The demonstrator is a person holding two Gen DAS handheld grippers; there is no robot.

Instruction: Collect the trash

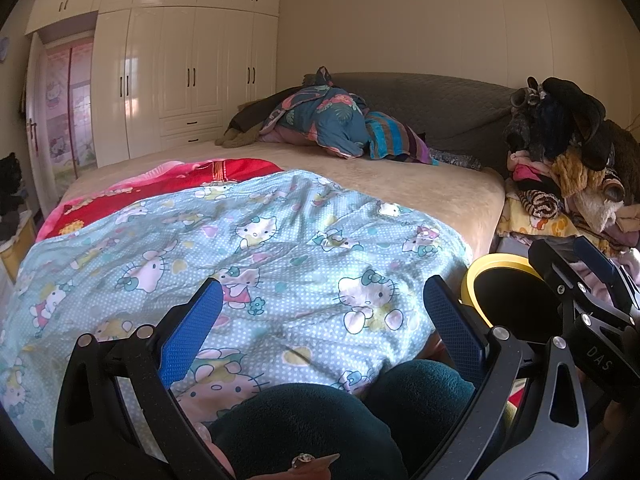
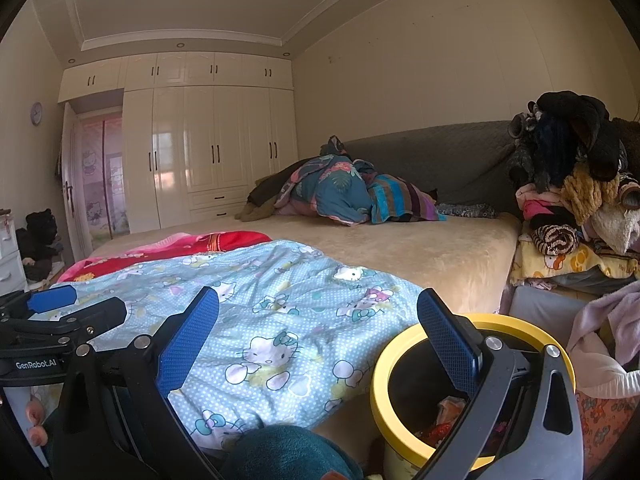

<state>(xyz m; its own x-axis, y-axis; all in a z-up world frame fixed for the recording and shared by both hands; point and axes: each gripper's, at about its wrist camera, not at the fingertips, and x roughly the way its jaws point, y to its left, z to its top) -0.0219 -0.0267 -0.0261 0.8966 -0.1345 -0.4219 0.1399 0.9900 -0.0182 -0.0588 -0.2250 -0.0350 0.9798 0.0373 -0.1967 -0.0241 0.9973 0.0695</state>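
Note:
A yellow-rimmed trash bin (image 2: pixel 384 364) stands beside the bed at the lower right; crumpled red and pale trash (image 2: pixel 444 420) lies inside it. It also shows in the left wrist view (image 1: pixel 476 272). My left gripper (image 1: pixel 320 312) is open and empty over the blue Hello Kitty quilt (image 1: pixel 240 248). My right gripper (image 2: pixel 318 328) is open and empty, its right finger (image 2: pixel 448 340) over the bin's mouth. The right gripper also shows at the right of the left wrist view (image 1: pixel 592 280), and the left gripper at the left of the right wrist view (image 2: pixel 52 312).
A wide bed (image 2: pixel 420 248) with bundled quilts (image 2: pixel 336 192) near the grey headboard. A pile of clothes (image 2: pixel 580 200) is stacked right of the bed. White wardrobes (image 2: pixel 208 148) line the far wall. The person's teal-clad knees (image 1: pixel 320 420) are at the bottom.

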